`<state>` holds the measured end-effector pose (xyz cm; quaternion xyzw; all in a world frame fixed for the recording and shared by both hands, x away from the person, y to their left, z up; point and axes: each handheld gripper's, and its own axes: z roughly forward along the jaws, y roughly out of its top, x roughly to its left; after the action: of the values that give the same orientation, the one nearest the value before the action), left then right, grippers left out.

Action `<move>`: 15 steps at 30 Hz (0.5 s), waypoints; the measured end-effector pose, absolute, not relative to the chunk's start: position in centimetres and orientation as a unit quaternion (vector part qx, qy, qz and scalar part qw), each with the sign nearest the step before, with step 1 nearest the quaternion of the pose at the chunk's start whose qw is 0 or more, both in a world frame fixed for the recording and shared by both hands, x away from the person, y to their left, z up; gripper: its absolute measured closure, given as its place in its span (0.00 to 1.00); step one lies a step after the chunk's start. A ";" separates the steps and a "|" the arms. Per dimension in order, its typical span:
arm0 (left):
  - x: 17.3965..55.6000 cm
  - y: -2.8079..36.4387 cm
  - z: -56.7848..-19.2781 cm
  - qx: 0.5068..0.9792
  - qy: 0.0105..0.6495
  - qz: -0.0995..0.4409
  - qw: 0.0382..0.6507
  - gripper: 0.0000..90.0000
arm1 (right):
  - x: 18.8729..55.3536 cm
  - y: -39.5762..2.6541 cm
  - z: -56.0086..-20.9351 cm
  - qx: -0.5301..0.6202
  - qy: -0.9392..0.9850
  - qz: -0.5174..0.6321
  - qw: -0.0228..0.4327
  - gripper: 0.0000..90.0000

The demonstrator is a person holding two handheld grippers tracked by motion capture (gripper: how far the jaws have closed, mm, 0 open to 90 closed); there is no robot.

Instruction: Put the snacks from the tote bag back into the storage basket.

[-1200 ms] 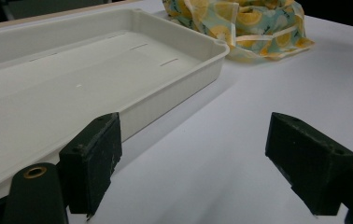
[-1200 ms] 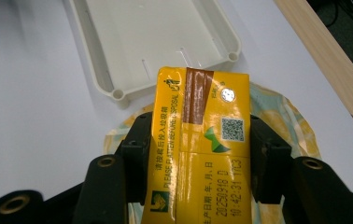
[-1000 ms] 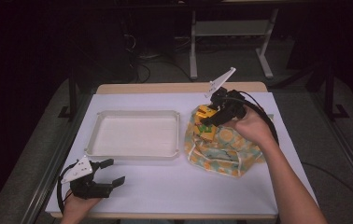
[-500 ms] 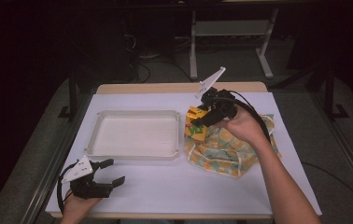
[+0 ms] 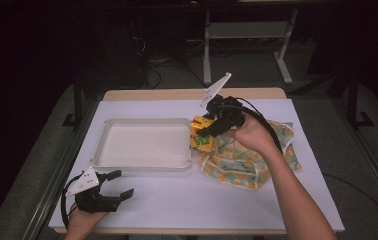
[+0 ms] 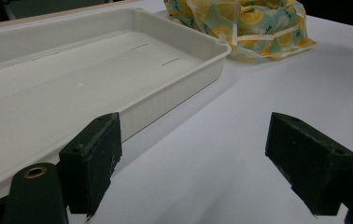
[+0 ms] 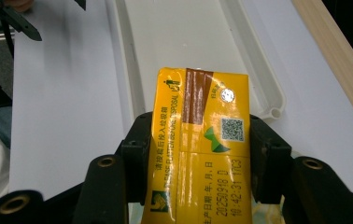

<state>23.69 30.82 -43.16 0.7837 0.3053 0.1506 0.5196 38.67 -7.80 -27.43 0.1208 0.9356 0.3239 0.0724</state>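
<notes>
Two grippers: your left gripper (image 5: pixel 111 185) rests released on the near table edge, while your right gripper (image 7: pixel 198 154), clenched on the yellow rectangular drink carton (image 7: pixel 200 140), has carried it leftward from the lemon-print fabric bag (image 5: pixel 247 155) to the shallow white plastic tray (image 5: pixel 142 162), which lies empty beyond.

left tool (image 5: pixel 112 186) jaws apart, right tool (image 5: pixel 203 129) raised, clamped

Glossy yellow carton (image 7: pixel 198 144), matt white plastic tray (image 5: pixel 144 162), printed cloth bag (image 5: pixel 247 160).
</notes>
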 end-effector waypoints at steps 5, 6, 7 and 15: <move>23.7 30.8 -43.2 0.784 0.305 0.150 0.520 0.20 | 38.8 -7.3 -27.5 0.112 0.936 0.325 0.072 0.56; 23.7 30.8 -43.2 0.784 0.305 0.150 0.520 0.20 | 38.7 -7.2 -27.5 0.114 0.936 0.325 0.072 0.56; 23.7 30.8 -43.2 0.784 0.305 0.149 0.520 0.20 | 38.8 -7.1 -27.5 0.111 0.936 0.326 0.072 0.56; 23.7 30.8 -43.2 0.783 0.306 0.149 0.520 0.20 | 38.9 -6.2 -27.7 0.100 0.938 0.327 0.064 0.56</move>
<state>23.71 30.84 -43.18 0.7834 0.3057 0.1487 0.5203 38.93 -6.19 -27.74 0.0996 0.9376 0.3268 0.0640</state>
